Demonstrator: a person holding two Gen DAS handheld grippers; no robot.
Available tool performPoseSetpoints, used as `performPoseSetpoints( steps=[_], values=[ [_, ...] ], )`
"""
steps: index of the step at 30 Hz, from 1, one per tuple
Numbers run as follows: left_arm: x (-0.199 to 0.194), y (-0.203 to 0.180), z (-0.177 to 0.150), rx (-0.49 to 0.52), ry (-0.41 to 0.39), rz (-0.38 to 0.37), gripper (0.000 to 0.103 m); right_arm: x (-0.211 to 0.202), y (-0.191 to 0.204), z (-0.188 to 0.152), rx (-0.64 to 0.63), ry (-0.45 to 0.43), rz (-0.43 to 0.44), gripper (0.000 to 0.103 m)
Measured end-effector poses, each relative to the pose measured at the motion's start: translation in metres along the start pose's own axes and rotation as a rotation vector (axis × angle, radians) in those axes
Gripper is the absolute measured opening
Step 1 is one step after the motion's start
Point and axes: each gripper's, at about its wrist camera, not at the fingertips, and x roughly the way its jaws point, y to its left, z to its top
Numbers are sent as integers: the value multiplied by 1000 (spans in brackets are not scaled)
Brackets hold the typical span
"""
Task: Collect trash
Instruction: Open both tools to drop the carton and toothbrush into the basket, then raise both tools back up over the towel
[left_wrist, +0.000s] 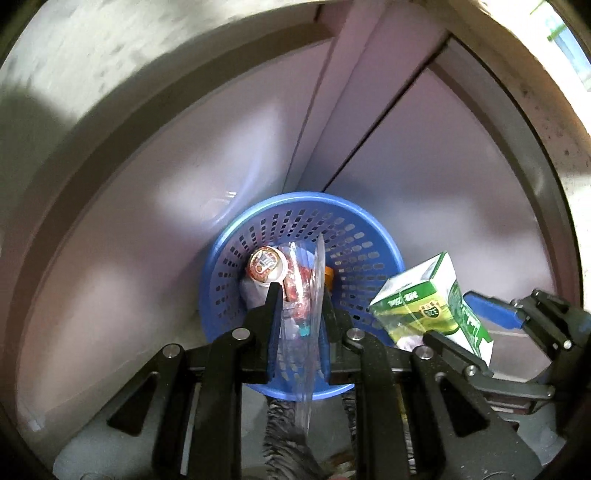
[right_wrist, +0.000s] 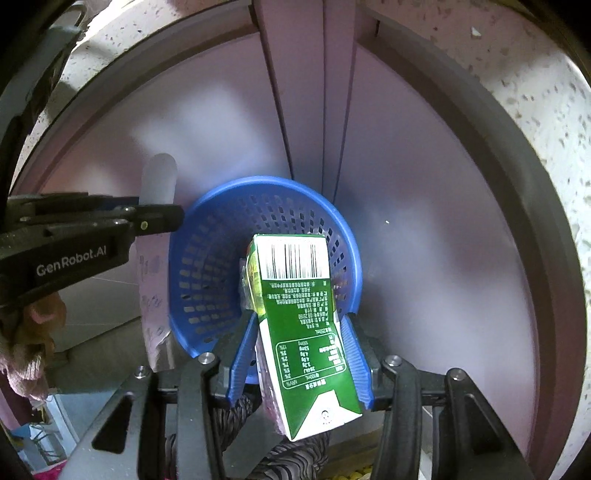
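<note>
Both tongs hang over a blue perforated basket (left_wrist: 295, 229) that stands on a pale lilac surface, apparently the floor.

Left tongs (left_wrist: 299, 295): clenched on a clear plastic wrapper (left_wrist: 314, 325) — a thin, limp film with red print, hanging between the fingers down into the basket. It weighs next to nothing and is slippery. A pinch on a gathered fold suits it, and it may cling to the pads on release.

Right tongs (right_wrist: 299, 332): clenched on a green and white drink carton (right_wrist: 299, 314), blue pads on its two narrow sides, barcode end pointing down into the basket mouth. The carton is stiff card and looks light. In my judgement its walls would buckle under a hard squeeze, so the flat sides near mid-length are the place to hold. A bit of crumpled film appears to sit against its left face; whether it is gripped too, I cannot tell.

Basket contents: a small round cup with a printed foil lid (left_wrist: 264, 264) against the left wall, and something orange (left_wrist: 328, 275) partly hidden behind the wrapper. The rest of the bottom is obscured.
</note>
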Motion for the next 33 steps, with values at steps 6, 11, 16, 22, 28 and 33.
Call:
performPoseSetpoints(
  steps=[6, 11, 16, 22, 28, 33],
  values=[
    [-9, -4, 1, 16, -20, 14, 38, -6, 1, -3, 12, -12, 2, 62],
    [-16, 0, 0, -1, -32, 13, 38, -14, -1, -6, 16, -15, 0, 62],
    [-24, 4, 0, 0, -46, 17, 38, -22, -1, -3, 0, -22, 13, 62],
    [-47, 4, -3, 2, -78, 8, 38, -51, -2, -6, -37, -55, 64, 62],
    [-88, 0, 1, 22, -141, 2, 38, -104, -7, -9, -89, -153, 118, 69],
    [-131, -4, 12, 41, -228, -23, 38, -147, -18, 4, -133, -241, 181, 69]
  ],
)
